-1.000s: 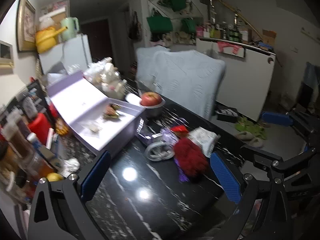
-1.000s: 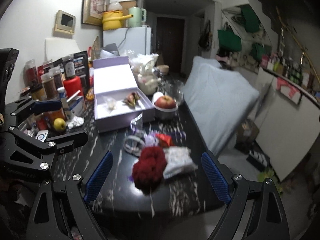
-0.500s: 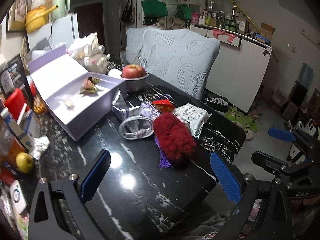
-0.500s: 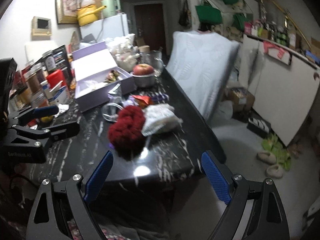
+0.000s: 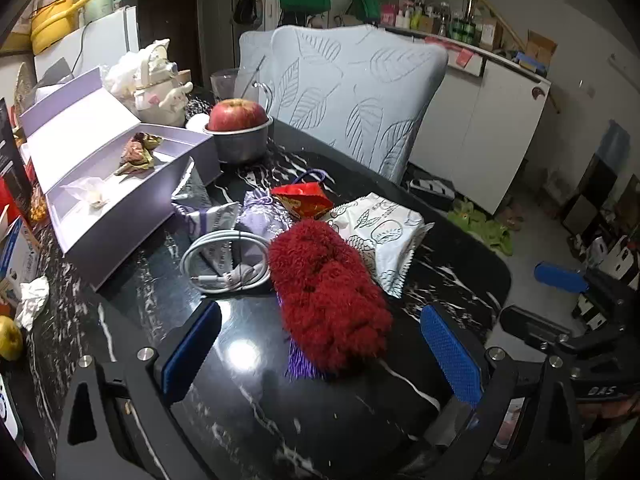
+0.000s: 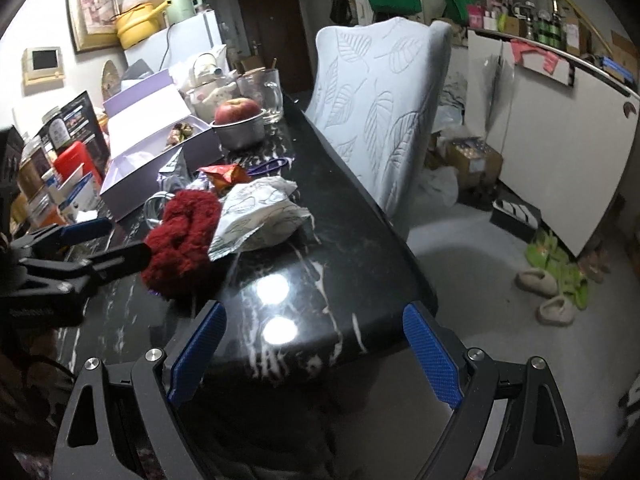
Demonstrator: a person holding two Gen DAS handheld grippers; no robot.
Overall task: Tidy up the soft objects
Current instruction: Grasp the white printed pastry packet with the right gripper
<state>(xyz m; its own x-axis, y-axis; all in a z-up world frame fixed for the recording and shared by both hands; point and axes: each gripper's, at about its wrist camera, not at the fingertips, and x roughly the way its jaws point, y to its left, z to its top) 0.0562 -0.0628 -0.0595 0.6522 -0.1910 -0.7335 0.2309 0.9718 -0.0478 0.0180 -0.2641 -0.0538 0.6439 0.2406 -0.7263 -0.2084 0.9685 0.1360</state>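
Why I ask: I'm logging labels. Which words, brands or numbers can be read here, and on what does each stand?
"DAS": white letters on the body of the right gripper, seen in the left wrist view.
Lettering on the body of the left gripper, seen in the right wrist view: too blurred to read.
Black printed card: too small to read.
Red packet: print unreadable.

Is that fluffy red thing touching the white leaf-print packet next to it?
Touching. In the left wrist view the fluffy red thing lies over the near edge of the white packet, with no table showing between them; the right wrist view shows the same overlap.
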